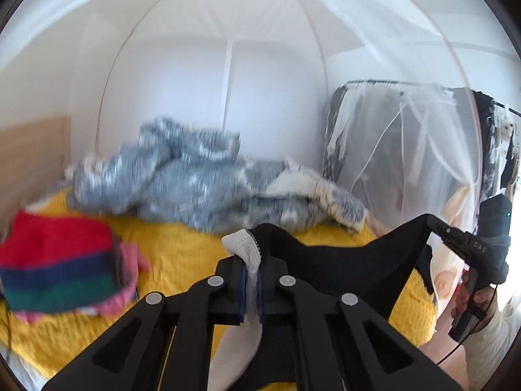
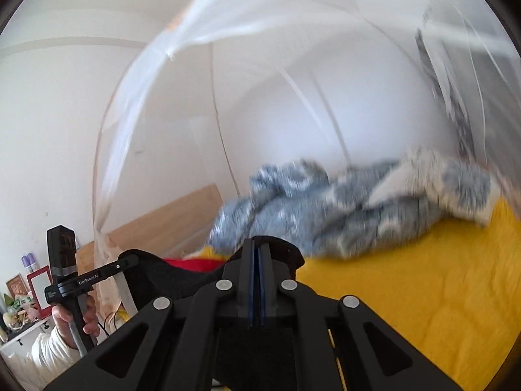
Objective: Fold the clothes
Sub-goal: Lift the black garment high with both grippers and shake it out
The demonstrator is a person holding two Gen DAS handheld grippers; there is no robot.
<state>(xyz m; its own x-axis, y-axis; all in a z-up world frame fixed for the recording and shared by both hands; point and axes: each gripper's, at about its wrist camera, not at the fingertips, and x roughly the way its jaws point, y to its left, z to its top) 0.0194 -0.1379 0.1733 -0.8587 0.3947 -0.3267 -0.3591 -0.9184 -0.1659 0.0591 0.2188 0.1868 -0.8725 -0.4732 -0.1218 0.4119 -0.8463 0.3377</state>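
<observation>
The black garment (image 1: 342, 257) spans lengthwise between the left hand-held gripper (image 1: 251, 280) and the right hand-held gripper (image 2: 257, 260), each pinching one end, sagging mid-frame above the yellow bed (image 2: 423, 277).

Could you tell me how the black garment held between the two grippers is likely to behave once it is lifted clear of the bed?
The black garment sags between the left gripper and right gripper, so it is probably floppy. It hangs from two pinched edges, suggesting it is light. Its white lining bunches, so it may slip.
</observation>
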